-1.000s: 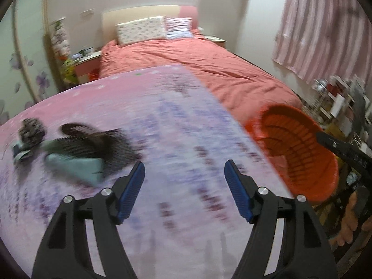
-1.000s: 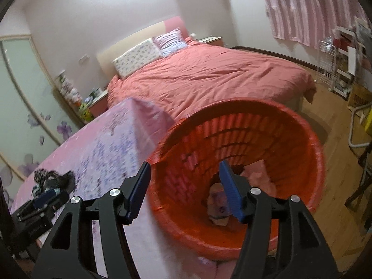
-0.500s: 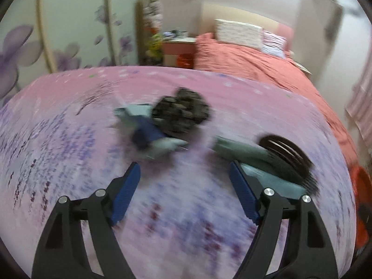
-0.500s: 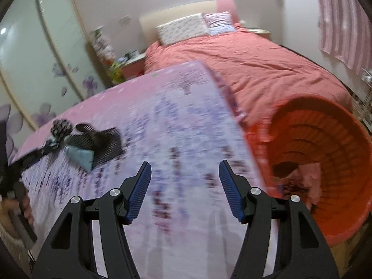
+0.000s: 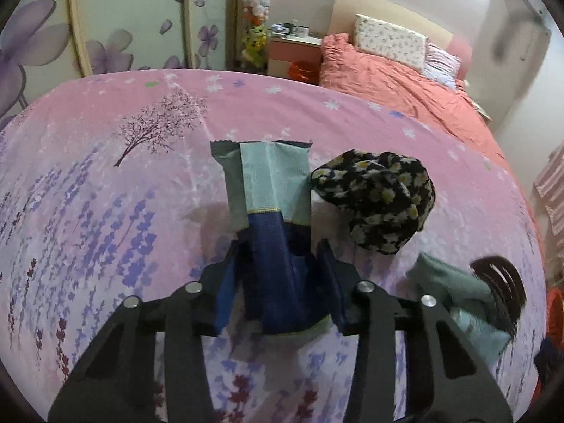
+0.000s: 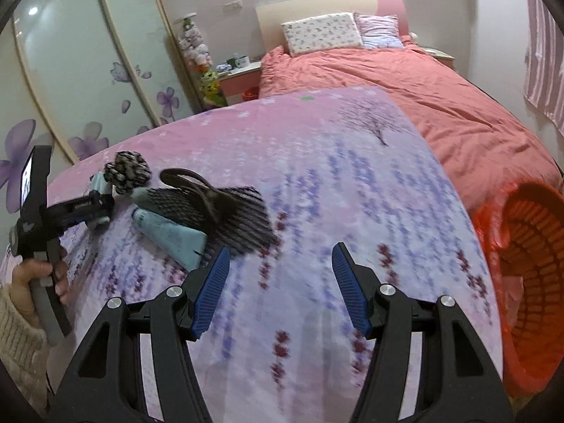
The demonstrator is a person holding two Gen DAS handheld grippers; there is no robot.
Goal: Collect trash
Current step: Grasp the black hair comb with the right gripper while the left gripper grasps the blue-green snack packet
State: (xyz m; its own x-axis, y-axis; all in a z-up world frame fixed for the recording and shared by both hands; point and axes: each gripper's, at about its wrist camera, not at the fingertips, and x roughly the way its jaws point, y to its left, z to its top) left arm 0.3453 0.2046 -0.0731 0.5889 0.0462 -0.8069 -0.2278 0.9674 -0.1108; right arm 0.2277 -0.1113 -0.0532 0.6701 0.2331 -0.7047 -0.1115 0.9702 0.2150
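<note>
Right wrist only: orange basket (image 6: pixel 525 282); left tool (image 5: pixel 278 275) closing around wrapper (image 5: pixel 269 190).

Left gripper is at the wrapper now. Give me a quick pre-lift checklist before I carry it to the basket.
1. Wrapper between the jaws: ok. The left gripper straddles the dark blue end of the teal wrapper, jaws closing.
2. Grip firm: cannot tell. The pads sit at the wrapper's sides; real pressure is not visible.
3. Nothing else caught: ok. The floral cloth ball lies to the right, outside the jaws.
4. Right gripper free: ok. Open, empty, above the purple sheet.
5. Basket ready: ok. The orange basket sits at the sheet's right edge, mouth facing the sheet.
6. Trash left after this: not ok. The light blue tube and black comb remain.
</note>
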